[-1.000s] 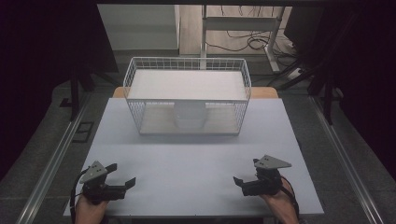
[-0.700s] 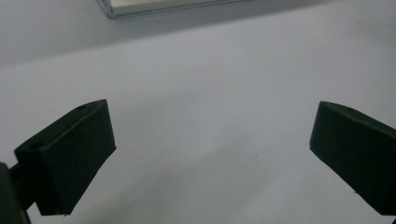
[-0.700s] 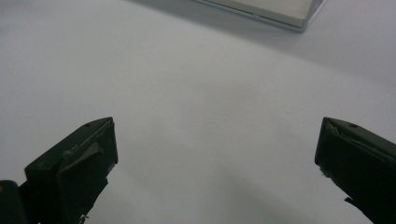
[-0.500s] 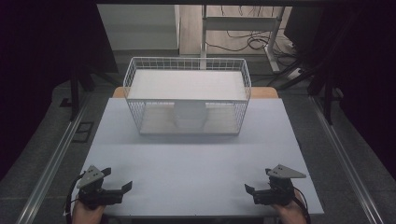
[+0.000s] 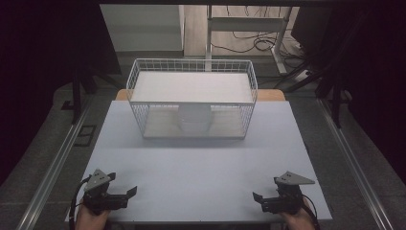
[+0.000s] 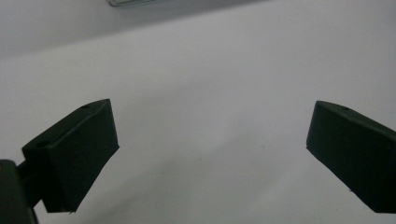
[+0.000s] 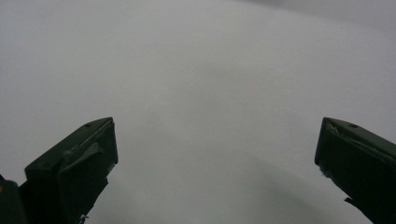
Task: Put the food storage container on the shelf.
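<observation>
We held our left gripper (image 5: 128, 192) and our right gripper (image 5: 258, 198) low at the near edge of the white table (image 5: 201, 163), far apart from each other, and both had their jaws spread wide with nothing between them. The white wire basket (image 5: 191, 103) stood well away from them at the far side of the table. There was a pale, roundish thing (image 5: 194, 118) inside it, maybe a cup, but we could not see it well.

dim, soft, dark at edges
</observation>
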`<control>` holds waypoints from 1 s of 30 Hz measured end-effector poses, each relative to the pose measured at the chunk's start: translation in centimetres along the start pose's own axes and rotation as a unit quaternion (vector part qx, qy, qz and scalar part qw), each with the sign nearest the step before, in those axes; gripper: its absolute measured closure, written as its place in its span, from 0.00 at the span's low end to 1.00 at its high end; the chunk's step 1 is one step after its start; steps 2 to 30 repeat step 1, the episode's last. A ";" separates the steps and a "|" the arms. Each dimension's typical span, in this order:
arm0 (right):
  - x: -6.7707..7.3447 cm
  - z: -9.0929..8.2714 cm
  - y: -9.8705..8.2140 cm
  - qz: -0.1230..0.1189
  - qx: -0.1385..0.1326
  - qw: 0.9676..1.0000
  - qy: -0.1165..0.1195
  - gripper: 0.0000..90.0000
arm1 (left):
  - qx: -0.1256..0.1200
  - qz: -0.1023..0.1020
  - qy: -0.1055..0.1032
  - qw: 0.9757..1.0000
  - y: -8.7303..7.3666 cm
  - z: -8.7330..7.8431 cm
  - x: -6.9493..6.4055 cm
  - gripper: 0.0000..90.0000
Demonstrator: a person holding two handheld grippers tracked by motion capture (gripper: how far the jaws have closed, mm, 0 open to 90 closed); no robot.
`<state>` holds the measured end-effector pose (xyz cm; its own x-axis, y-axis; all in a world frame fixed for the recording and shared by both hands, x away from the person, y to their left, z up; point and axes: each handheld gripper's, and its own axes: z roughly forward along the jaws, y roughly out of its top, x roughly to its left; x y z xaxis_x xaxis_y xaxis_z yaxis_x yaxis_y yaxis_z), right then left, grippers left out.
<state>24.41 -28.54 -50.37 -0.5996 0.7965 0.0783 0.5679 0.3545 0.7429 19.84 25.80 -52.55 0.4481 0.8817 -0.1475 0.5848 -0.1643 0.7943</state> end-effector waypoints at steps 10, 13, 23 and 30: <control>0.0 0.0 0.0 -0.001 0.001 1.000 0.000 0.00 | 0.003 0.001 0.001 1.000 0.0 0.1 0.0 0.02; 0.0 0.0 0.0 -0.001 0.001 1.000 0.000 0.00 | 0.003 0.001 0.001 1.000 0.0 0.1 0.0 0.02; 0.0 0.0 0.0 -0.001 0.001 1.000 0.000 0.00 | 0.003 0.001 0.001 1.000 0.0 0.1 0.0 0.02; 0.0 0.0 0.0 -0.001 0.001 1.000 0.000 0.00 | 0.003 0.001 0.001 1.000 0.0 0.1 0.0 0.02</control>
